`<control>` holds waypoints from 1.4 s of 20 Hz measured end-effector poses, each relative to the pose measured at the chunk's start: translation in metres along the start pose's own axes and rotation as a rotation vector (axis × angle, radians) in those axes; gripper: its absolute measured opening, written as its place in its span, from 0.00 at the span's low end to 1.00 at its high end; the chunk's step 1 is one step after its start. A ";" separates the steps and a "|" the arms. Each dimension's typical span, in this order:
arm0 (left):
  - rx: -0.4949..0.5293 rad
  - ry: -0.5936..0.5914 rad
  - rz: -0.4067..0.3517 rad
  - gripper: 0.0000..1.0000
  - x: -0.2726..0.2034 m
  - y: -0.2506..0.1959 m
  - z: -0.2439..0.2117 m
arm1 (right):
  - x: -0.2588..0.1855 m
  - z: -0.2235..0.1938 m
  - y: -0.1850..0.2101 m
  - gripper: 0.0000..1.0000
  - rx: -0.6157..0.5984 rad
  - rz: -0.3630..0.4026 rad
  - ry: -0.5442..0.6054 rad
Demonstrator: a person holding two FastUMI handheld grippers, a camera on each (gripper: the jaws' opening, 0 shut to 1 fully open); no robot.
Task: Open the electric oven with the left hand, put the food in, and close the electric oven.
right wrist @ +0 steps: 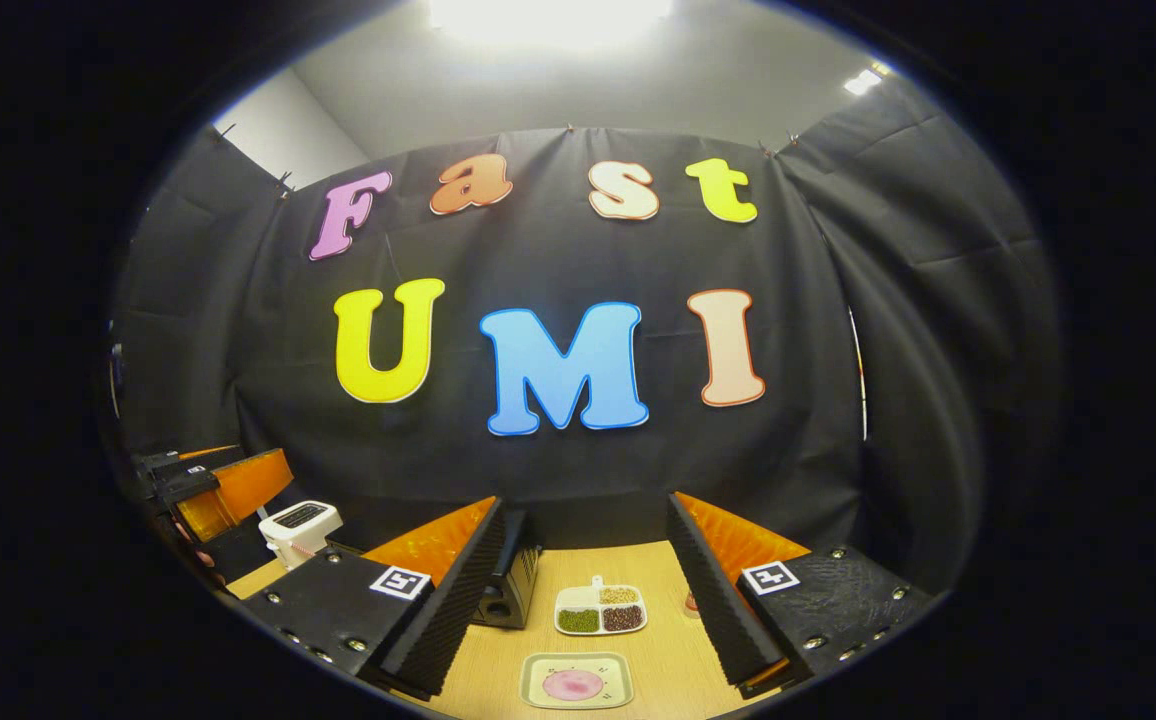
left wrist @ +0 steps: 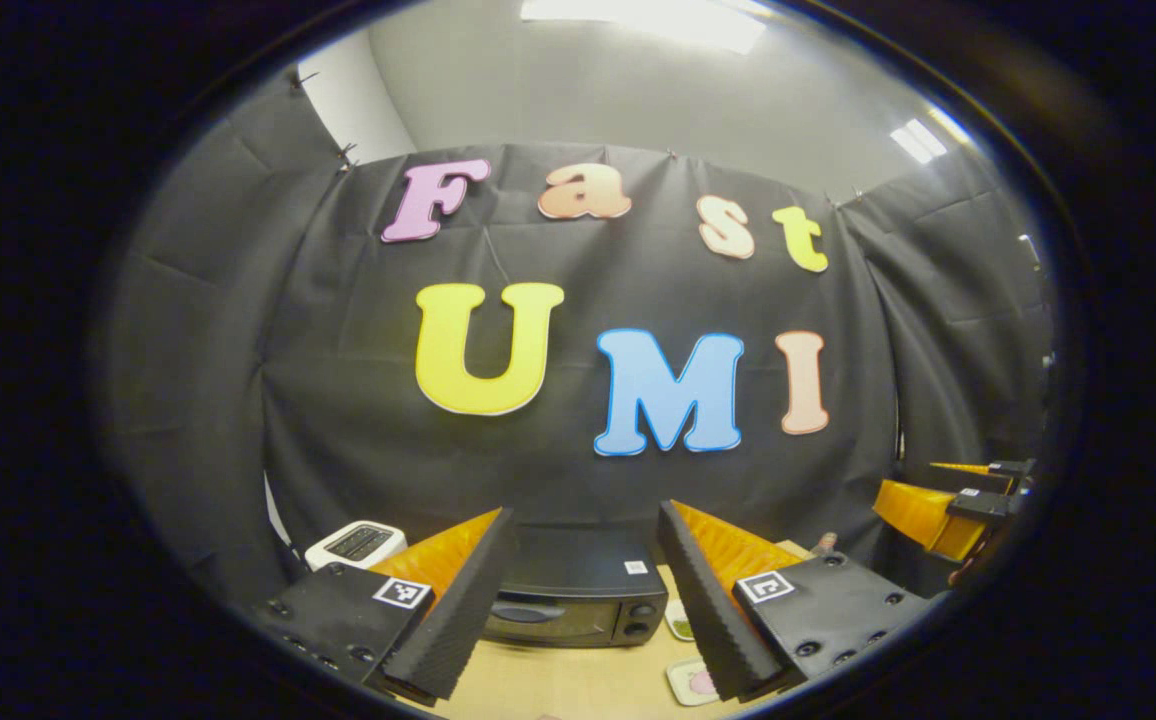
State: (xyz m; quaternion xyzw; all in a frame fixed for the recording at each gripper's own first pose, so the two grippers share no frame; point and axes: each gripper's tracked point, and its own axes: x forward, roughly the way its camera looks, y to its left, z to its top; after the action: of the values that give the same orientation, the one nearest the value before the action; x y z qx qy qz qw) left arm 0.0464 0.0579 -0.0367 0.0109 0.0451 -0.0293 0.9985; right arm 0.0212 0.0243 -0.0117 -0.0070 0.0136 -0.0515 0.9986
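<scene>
I am holding my left gripper point(left wrist: 583, 600) spread, its ribbed black foam pads framing the boxy black electric oven point(left wrist: 578, 598) standing door-closed on the pale wooden table point(left wrist: 568, 682). My right gripper point(right wrist: 588, 600) is gaping too, over a rounded tray point(right wrist: 577, 681) carrying flat pink food point(right wrist: 572, 684).

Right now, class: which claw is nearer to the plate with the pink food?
Right. The right claw hangs open directly over the plate; the left claw faces the oven, with that plate off beside its right finger.
</scene>
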 end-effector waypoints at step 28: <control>0.061 0.440 0.015 0.96 0.182 0.076 -0.250 | 0.016 -0.058 -0.025 0.98 0.000 -0.156 0.171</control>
State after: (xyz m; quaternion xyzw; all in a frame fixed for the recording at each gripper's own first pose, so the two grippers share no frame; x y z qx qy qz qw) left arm 0.2093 0.1293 -0.3007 0.0475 0.2608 -0.0200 0.9640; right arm 0.0325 -0.0024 -0.0695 -0.0034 0.0983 -0.1295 0.9867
